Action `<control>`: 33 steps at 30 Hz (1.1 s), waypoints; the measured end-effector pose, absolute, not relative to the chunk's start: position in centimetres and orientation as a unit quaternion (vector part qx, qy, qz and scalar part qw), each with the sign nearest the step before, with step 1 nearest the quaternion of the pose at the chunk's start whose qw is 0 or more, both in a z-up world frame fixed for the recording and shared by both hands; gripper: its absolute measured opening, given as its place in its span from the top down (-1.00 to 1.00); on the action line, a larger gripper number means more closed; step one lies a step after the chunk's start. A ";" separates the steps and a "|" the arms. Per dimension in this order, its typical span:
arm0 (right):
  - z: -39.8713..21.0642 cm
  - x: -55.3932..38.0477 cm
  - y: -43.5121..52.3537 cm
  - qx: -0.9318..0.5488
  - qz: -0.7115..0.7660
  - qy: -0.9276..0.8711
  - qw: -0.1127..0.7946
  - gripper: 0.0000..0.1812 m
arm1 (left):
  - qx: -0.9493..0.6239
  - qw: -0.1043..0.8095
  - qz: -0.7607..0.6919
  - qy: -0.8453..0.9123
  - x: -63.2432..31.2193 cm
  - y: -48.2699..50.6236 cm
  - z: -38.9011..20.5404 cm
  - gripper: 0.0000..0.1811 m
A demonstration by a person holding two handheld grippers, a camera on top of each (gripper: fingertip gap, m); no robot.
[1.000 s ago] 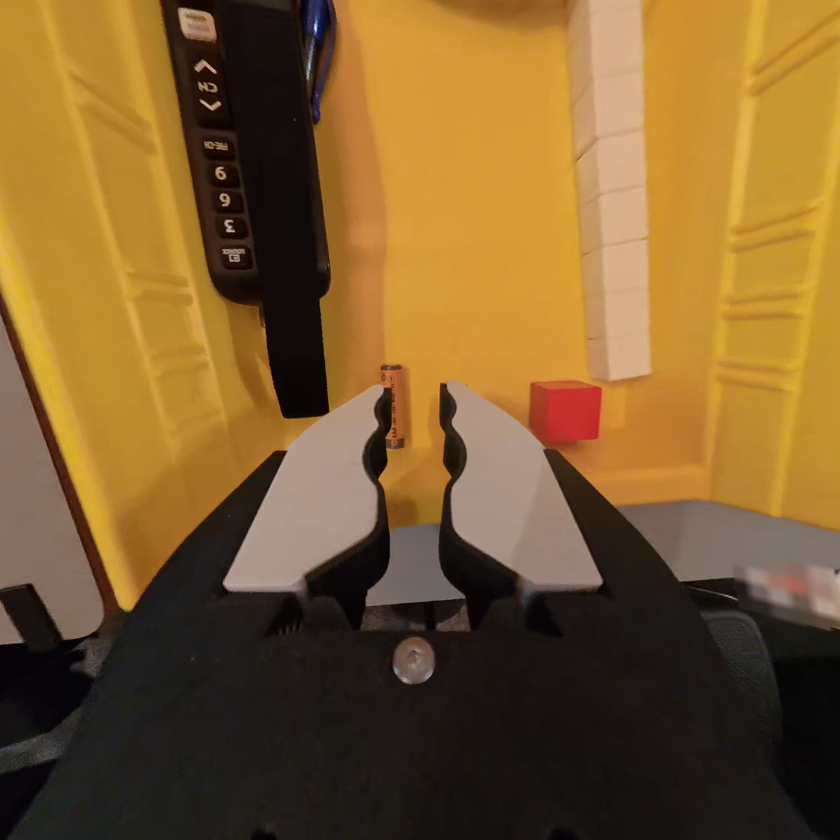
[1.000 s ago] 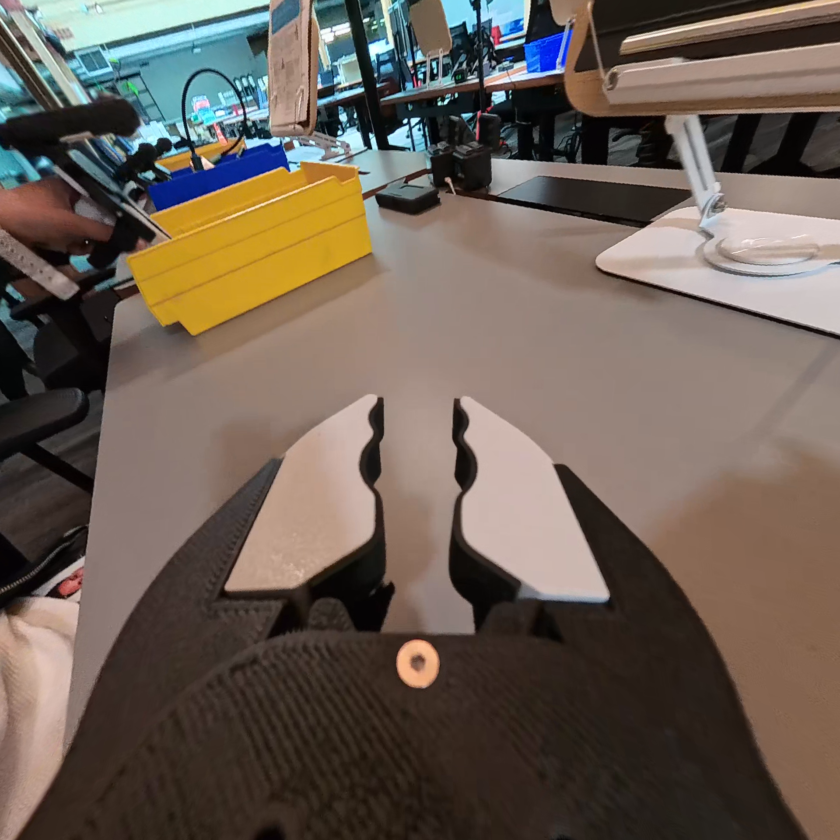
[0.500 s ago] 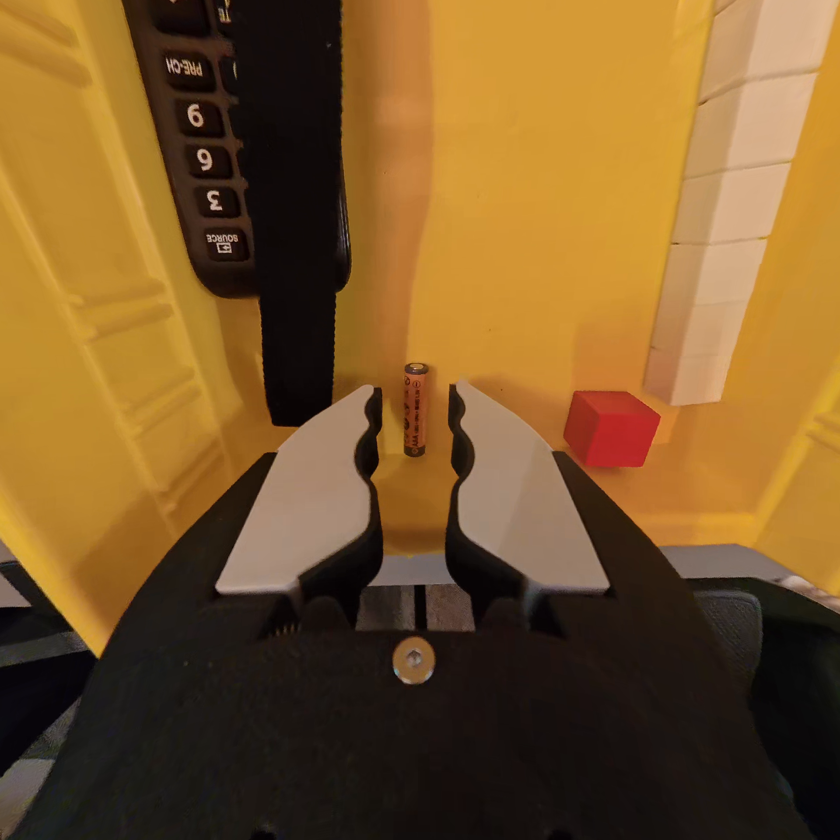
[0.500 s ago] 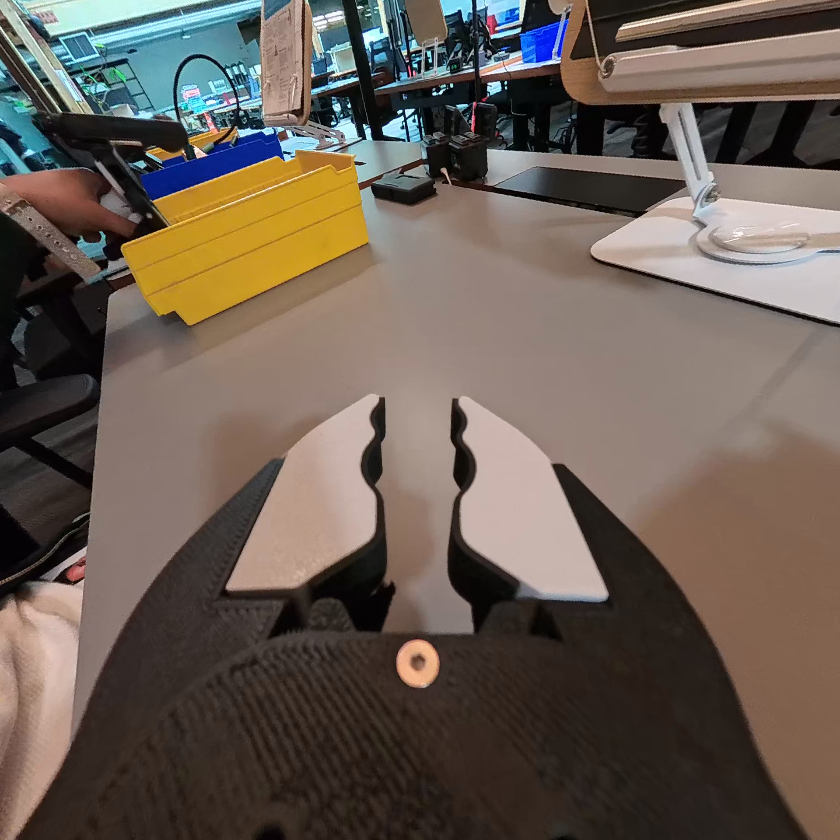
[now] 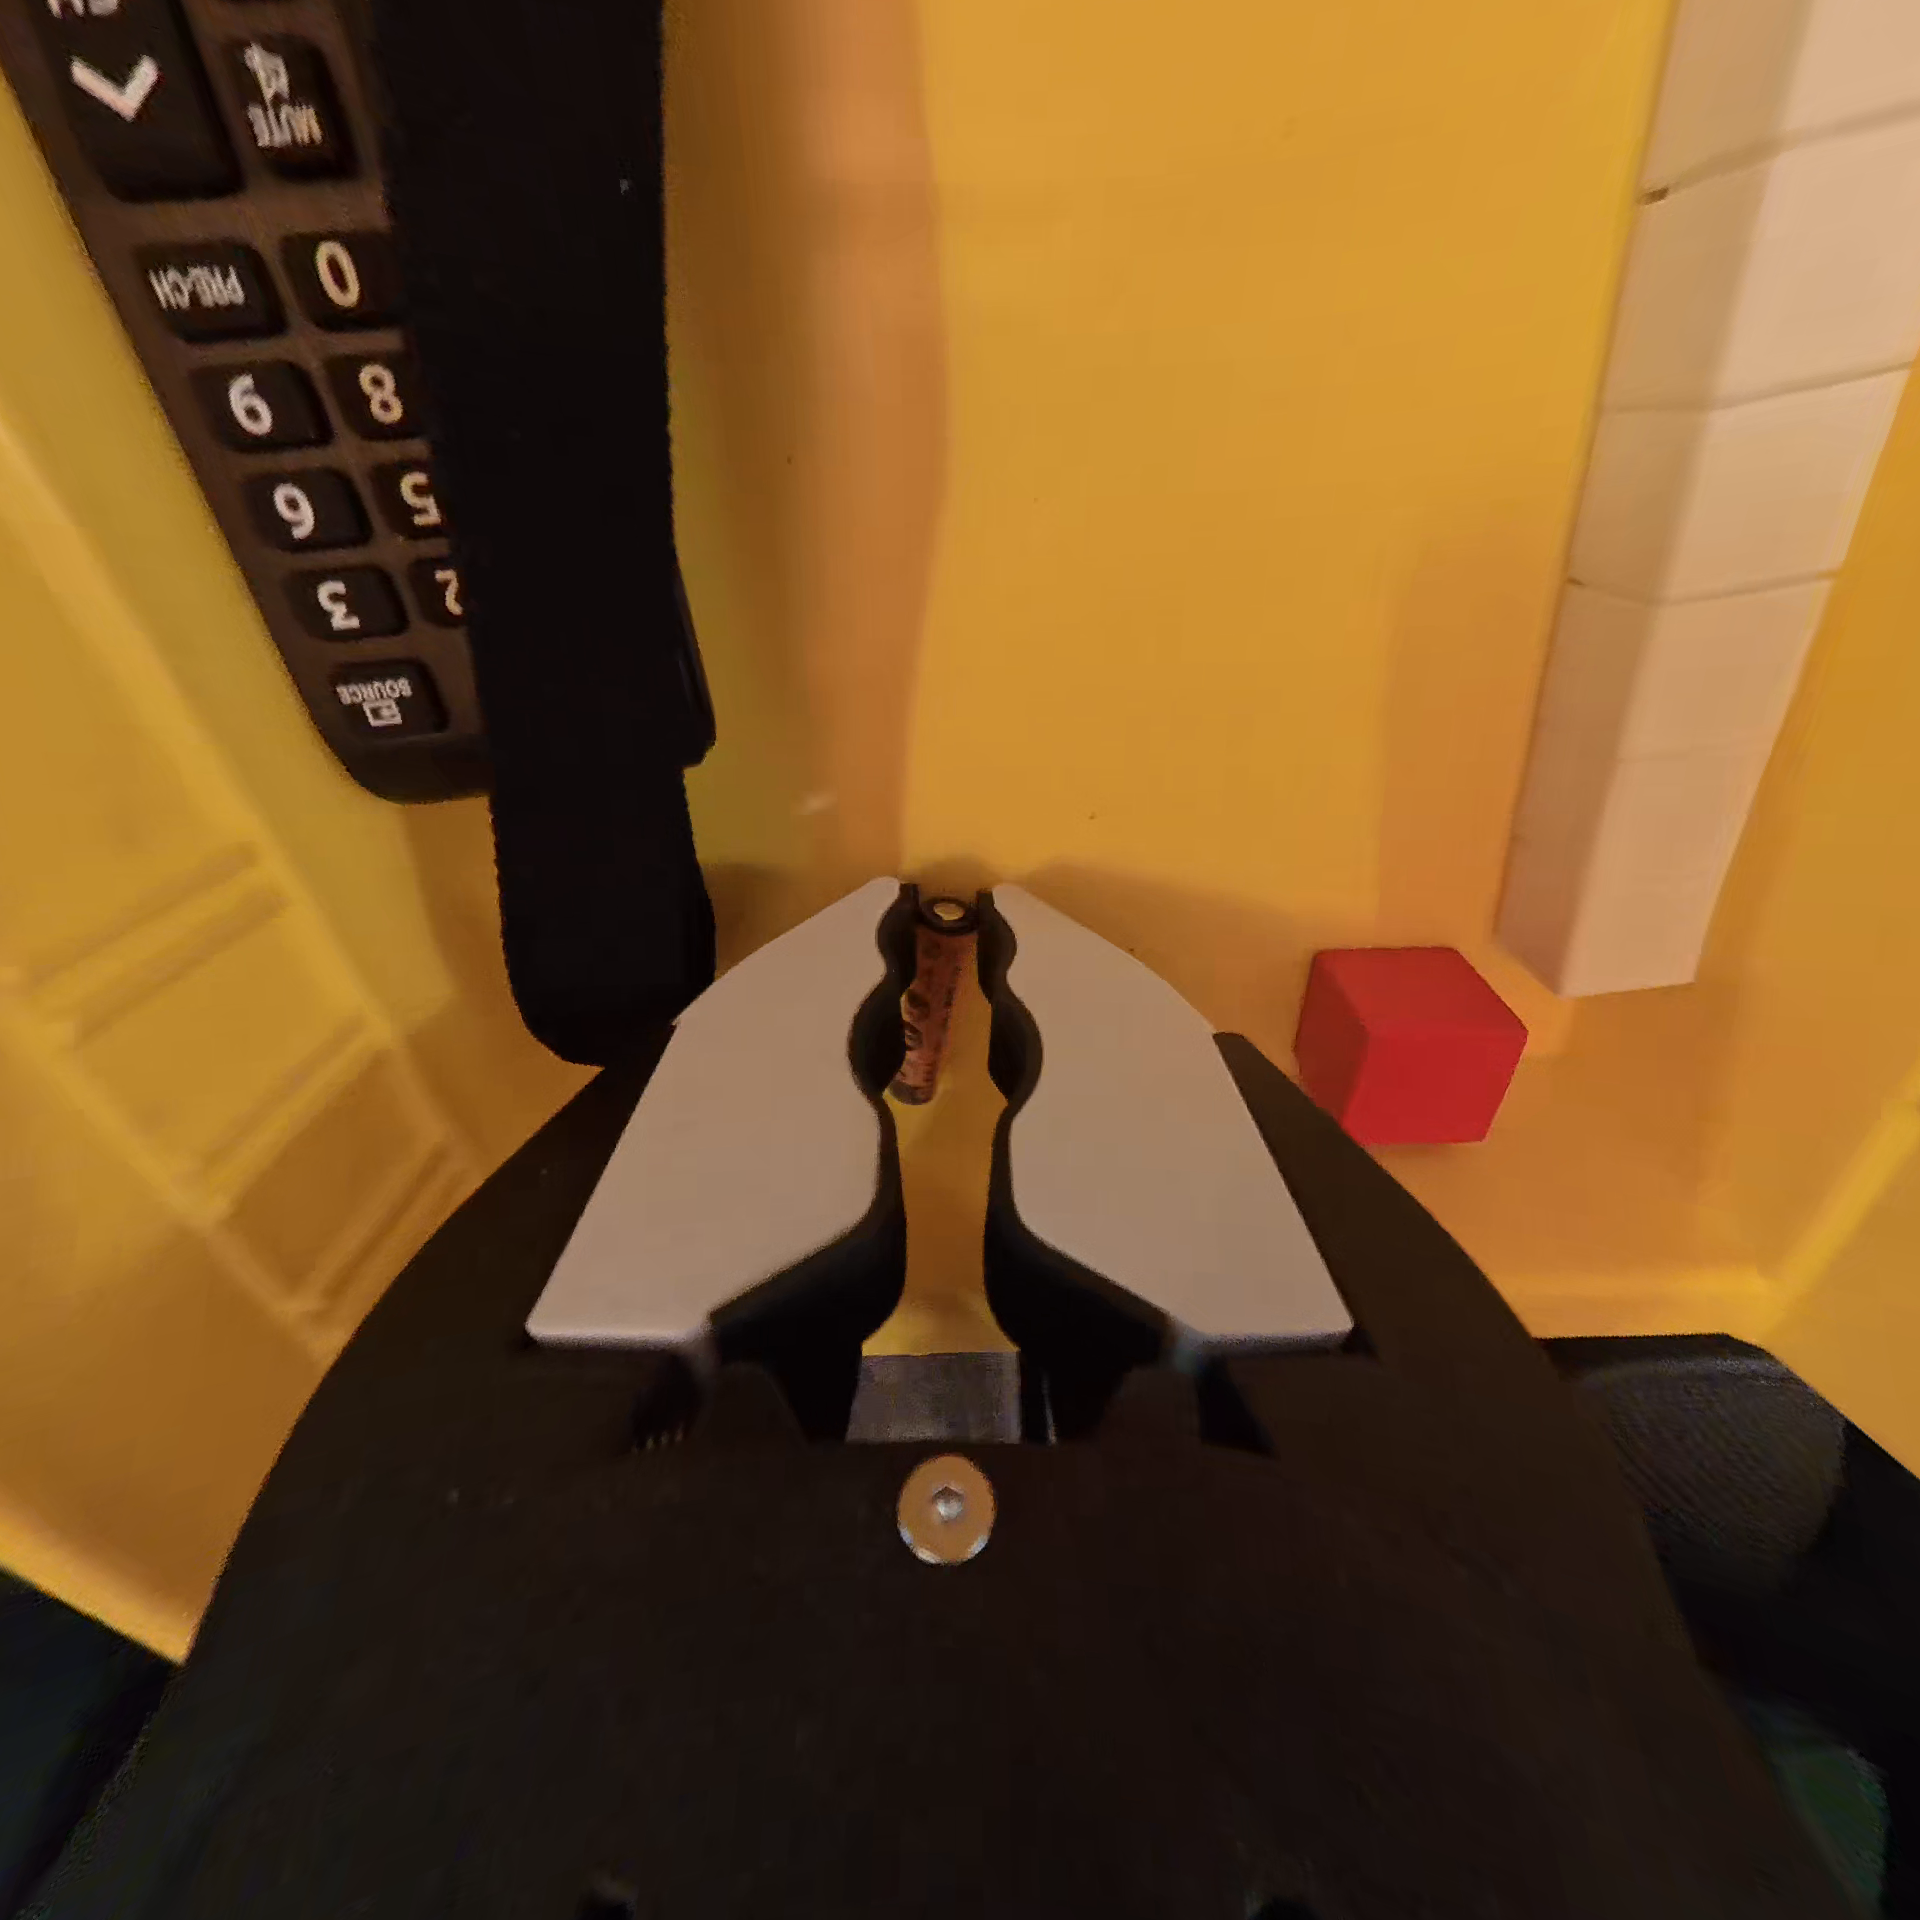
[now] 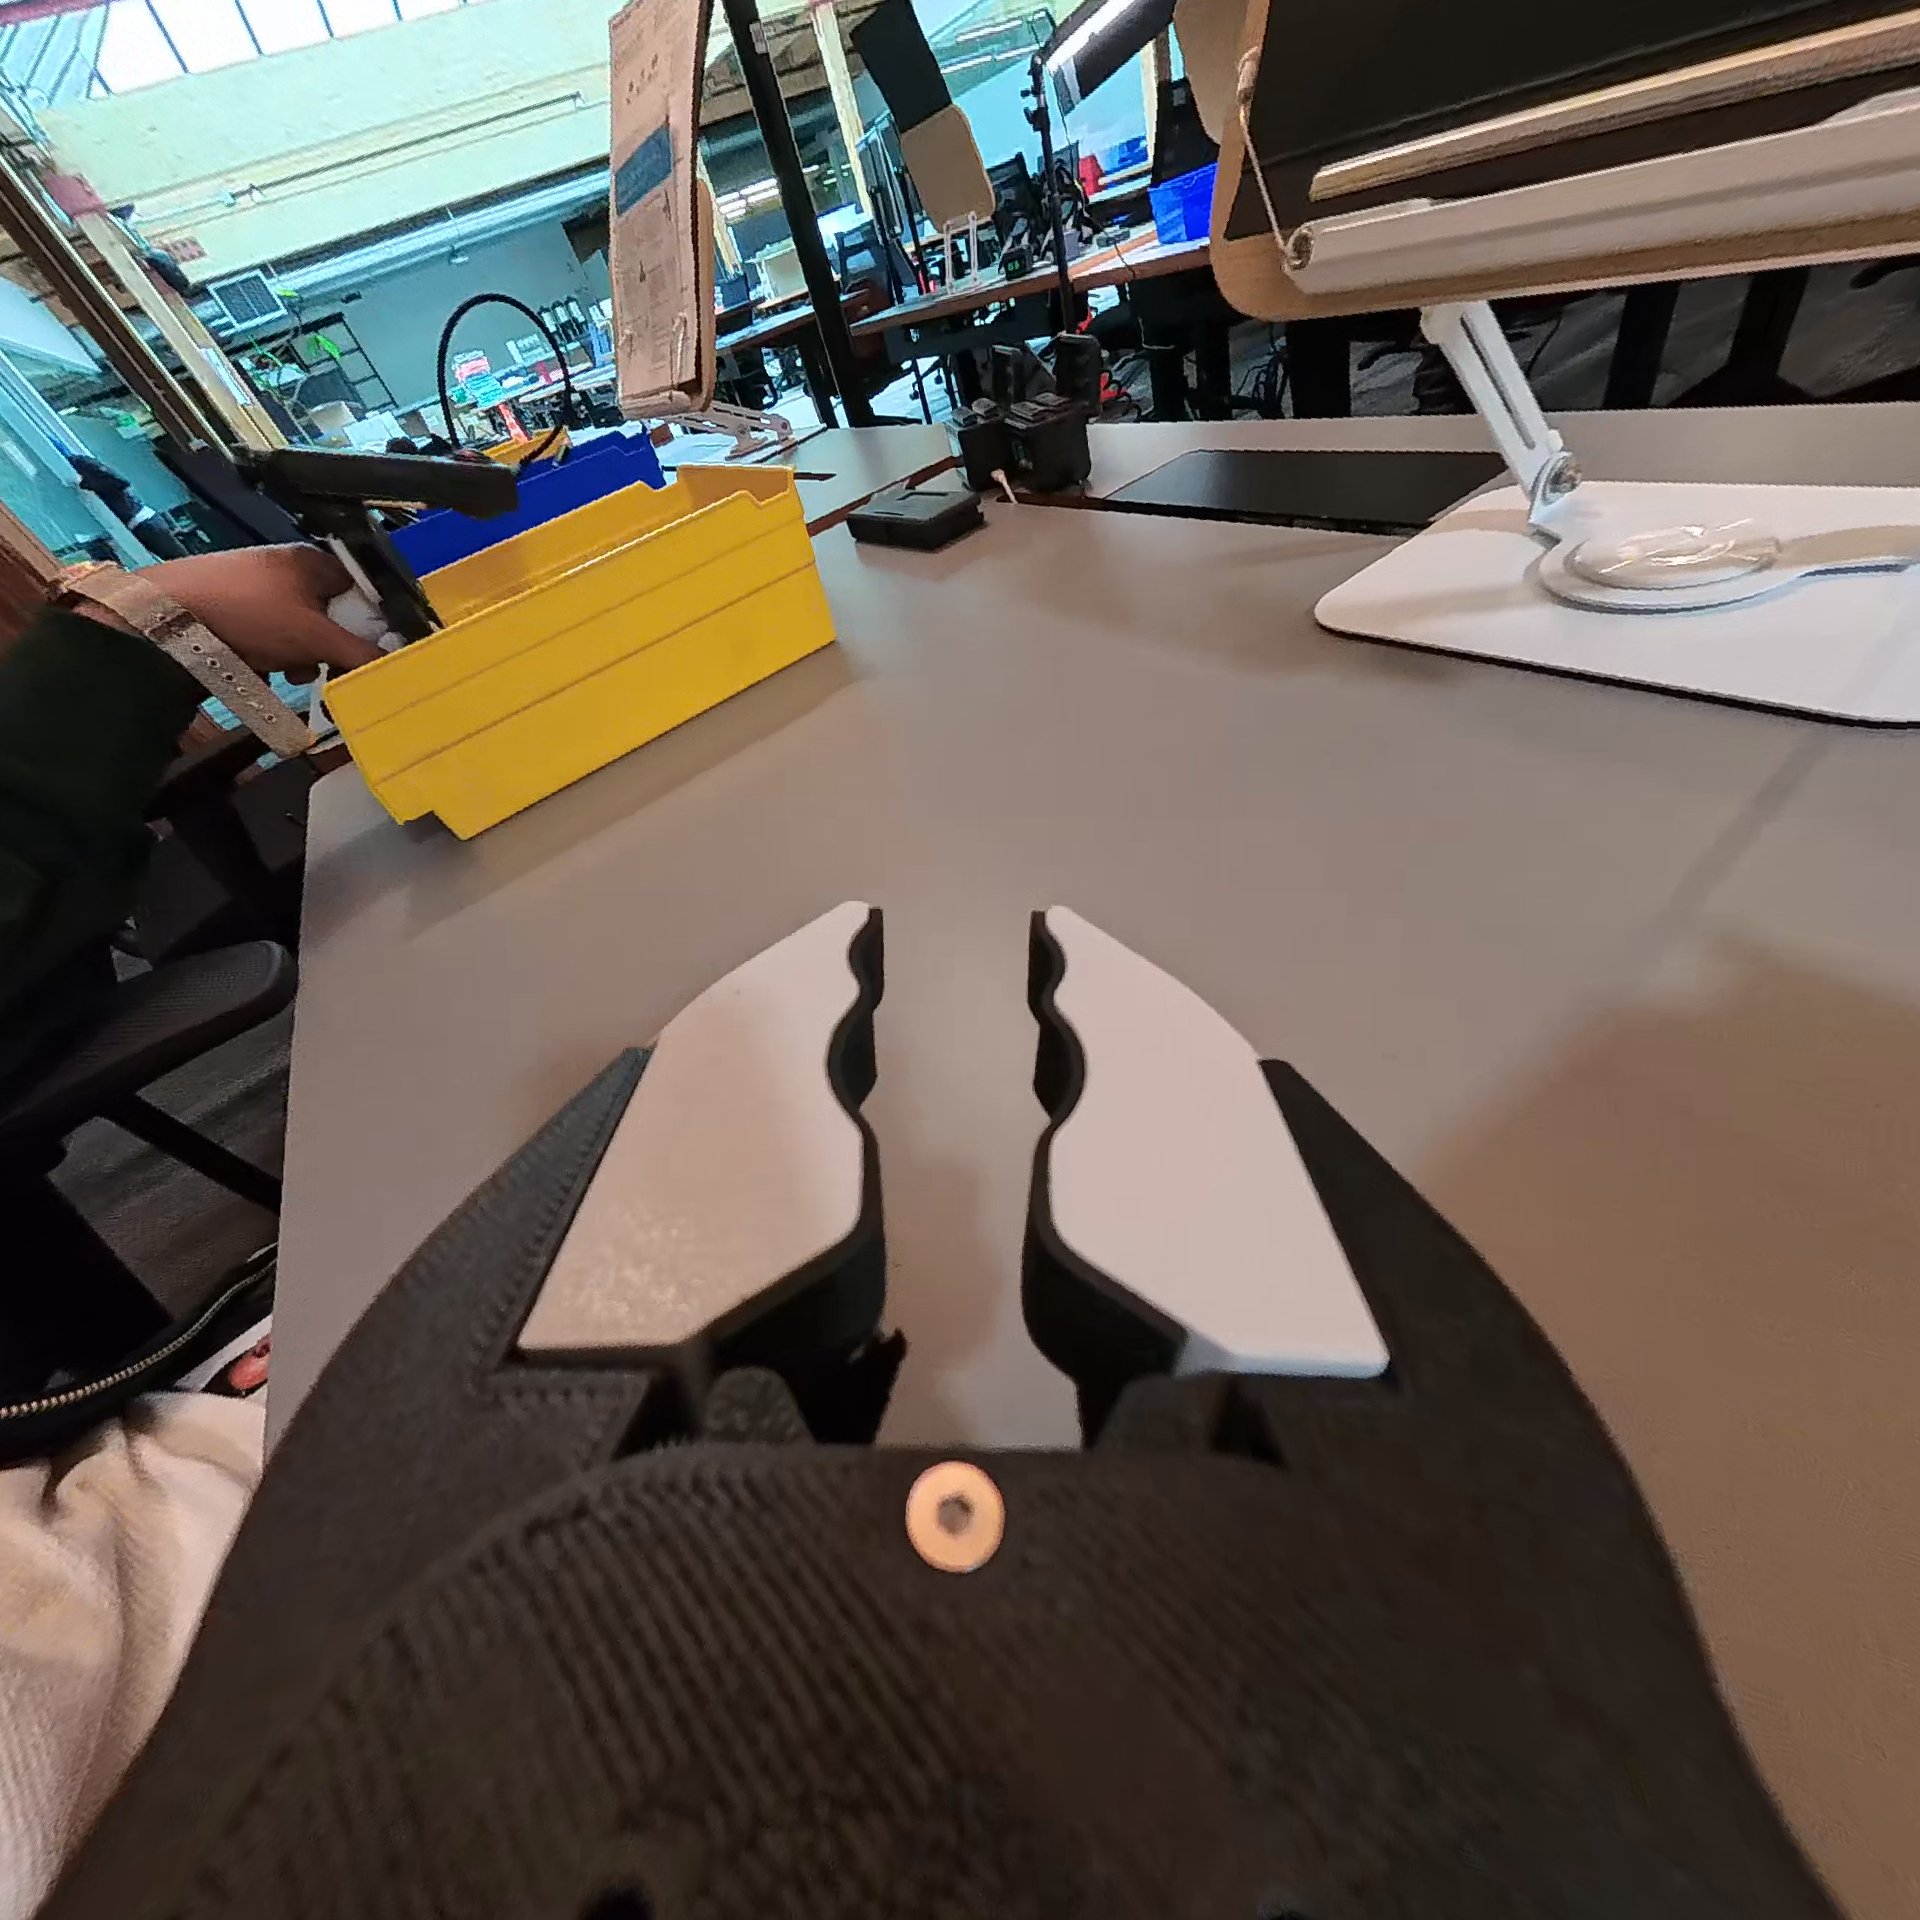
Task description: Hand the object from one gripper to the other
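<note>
My left tongs (image 5: 943, 902) are reaching down into the big yellow plastic bin (image 5: 1195, 436). Their two grey fingers have come in close around the small brown battery (image 5: 928, 1023), and the tips look shut on its far end. I think I am pinching it there because it is thin and would roll away on the smooth bin floor. I cannot tell yet if it is off the floor.

The battery sits near the front wall of the bin. The long black remote control with white number buttons (image 5: 312, 416) lies to its left, with a black strap (image 5: 582, 623) beside it. The little red cube (image 5: 1408, 1044) is just to the right of my tongs, and a row of white blocks (image 5: 1704, 582) runs along the right wall. They all lie apart, I think, so each can be picked up alone.

My right tongs (image 6: 956, 925) wait over the flat grey counter (image 6: 1247, 790). They are partly open and hold nothing, ready to take the battery, I guess. From there I can see the same yellow bin (image 6: 592, 665) far off to the left, with my left hand (image 6: 270, 613) at it.

The remote has numbers and small words on its buttons. The battery has tiny print on its side, too blurry to read.
</note>
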State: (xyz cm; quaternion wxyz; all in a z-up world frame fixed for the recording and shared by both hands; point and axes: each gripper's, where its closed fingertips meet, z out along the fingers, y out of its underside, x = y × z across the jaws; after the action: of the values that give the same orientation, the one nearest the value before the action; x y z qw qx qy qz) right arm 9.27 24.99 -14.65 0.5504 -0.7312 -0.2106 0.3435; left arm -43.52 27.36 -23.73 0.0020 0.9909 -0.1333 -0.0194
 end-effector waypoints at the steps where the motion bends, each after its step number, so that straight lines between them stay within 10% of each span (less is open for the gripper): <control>1: -14.6 9.3 25.0 -0.731 0.343 -0.211 0.551 0.71 | 0.989 0.003 -0.032 -0.143 -43.6 27.4 -23.7 0.85; 16: -15.2 8.4 25.0 -0.736 0.336 -0.229 0.541 0.71 | 0.871 -0.363 0.256 -0.210 -32.3 31.8 -8.7 0.88; 25: -13.7 6.1 23.7 -0.712 0.285 -0.285 0.575 0.69 | 0.735 -0.386 0.447 -0.333 -16.6 28.1 -3.0 0.88; 33: -14.0 0.5 20.7 -0.654 0.144 -0.447 0.593 0.66 | 0.727 -0.243 0.470 -0.437 -4.7 22.5 -9.6 0.88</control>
State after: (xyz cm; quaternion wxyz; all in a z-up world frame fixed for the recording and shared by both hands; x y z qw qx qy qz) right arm 0.53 20.72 -14.03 0.5931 -0.6540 -0.4470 0.1441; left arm -4.73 22.48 -9.57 -0.2433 0.7272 -0.4368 0.4703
